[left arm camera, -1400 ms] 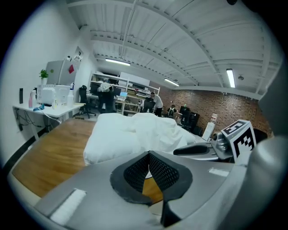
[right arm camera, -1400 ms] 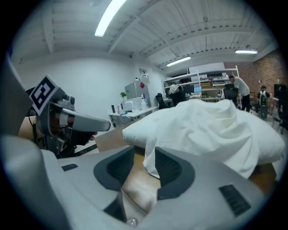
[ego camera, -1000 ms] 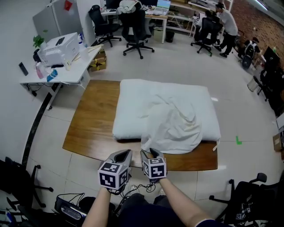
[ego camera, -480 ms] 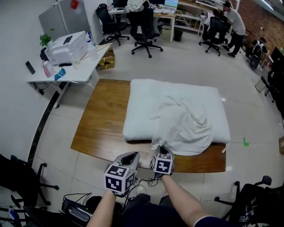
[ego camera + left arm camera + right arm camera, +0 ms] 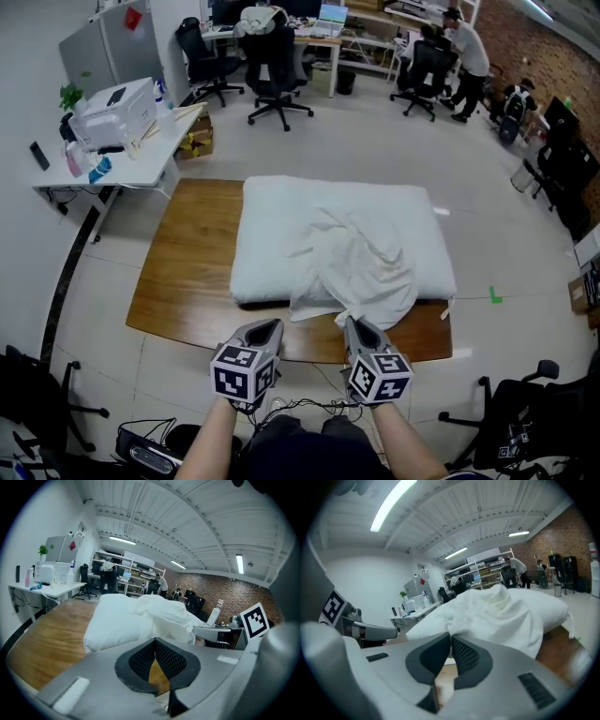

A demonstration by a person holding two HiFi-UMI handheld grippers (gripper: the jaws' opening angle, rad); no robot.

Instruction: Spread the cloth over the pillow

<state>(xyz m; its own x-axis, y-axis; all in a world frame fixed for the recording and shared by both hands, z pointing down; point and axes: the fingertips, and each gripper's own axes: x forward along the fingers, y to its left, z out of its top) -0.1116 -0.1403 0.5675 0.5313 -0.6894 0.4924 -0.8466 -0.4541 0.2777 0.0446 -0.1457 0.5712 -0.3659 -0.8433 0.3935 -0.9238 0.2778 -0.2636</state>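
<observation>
A large white pillow point(image 5: 272, 225) lies on the wooden table point(image 5: 183, 272). A crumpled white cloth point(image 5: 361, 258) sits on its near right part and hangs over the front edge. My right gripper point(image 5: 354, 323) is at that front edge; its jaws have just been closing and now pinch a gathered corner of the cloth. In the right gripper view the cloth point(image 5: 497, 616) rises straight out of my right gripper point(image 5: 450, 637). My left gripper point(image 5: 267, 328) hovers beside it to the left, shut and empty. The left gripper view shows my left gripper point(image 5: 154, 641) pointing at the pillow point(image 5: 117, 620).
A white desk with a printer point(image 5: 117, 108) stands at the far left. Office chairs point(image 5: 272, 56) and people point(image 5: 459, 47) are at the back. Cables point(image 5: 300, 408) lie on the floor by my feet, and a dark chair point(image 5: 525, 422) is at the near right.
My right gripper has closed on the cloth's near corner and moved right and up, drawing it off the pillow's front edge. My left gripper has hardly moved.
</observation>
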